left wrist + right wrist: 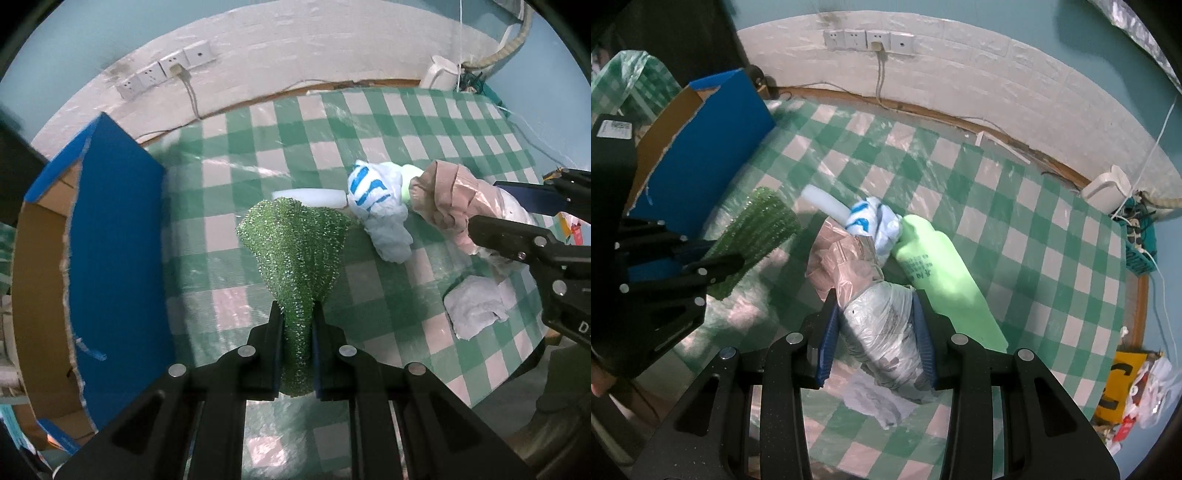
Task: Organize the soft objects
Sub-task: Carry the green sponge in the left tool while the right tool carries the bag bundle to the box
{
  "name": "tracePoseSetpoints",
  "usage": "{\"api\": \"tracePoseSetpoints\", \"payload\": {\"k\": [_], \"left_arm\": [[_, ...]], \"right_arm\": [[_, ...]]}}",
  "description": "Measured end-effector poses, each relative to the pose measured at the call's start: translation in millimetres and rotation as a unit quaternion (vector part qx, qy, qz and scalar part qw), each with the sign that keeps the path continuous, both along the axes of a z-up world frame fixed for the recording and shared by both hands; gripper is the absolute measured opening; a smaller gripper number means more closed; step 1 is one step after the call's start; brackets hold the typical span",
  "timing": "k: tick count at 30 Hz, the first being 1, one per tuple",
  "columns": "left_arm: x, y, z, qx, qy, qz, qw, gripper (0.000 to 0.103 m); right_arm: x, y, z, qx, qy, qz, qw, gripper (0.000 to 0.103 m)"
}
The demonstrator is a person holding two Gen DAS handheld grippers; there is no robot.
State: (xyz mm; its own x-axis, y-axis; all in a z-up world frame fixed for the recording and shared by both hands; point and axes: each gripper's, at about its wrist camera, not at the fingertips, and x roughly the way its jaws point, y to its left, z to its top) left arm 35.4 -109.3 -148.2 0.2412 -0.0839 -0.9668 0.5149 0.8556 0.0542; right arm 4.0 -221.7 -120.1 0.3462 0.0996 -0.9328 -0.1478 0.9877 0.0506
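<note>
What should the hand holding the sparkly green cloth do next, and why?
Probably swing the left gripper a little to its left, toward the open blue box. It is shut on the green cloth, which hangs off the checkered table, and the box stands open just beside it, a likely place for soft things.
</note>
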Motion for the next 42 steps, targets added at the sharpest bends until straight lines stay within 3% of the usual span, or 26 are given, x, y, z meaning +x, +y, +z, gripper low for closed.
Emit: {"api": "tracePoseSetpoints", "payload": {"k": [24,42], "left_arm": [[-11.8,76.2,70.3,-0.021,-0.085,0.052,0.9948,0.012],[-9.1,147.9,85.4,-0.019,-0.113,0.113,0.9870,0.012]], "right_arm": [[17.3,64.2,54.8,0.027,-0.043,0.038,0.998,0.037],[44.3,146.2,81.9,0.040,-0.063,0.097,0.992,0.037]]}}
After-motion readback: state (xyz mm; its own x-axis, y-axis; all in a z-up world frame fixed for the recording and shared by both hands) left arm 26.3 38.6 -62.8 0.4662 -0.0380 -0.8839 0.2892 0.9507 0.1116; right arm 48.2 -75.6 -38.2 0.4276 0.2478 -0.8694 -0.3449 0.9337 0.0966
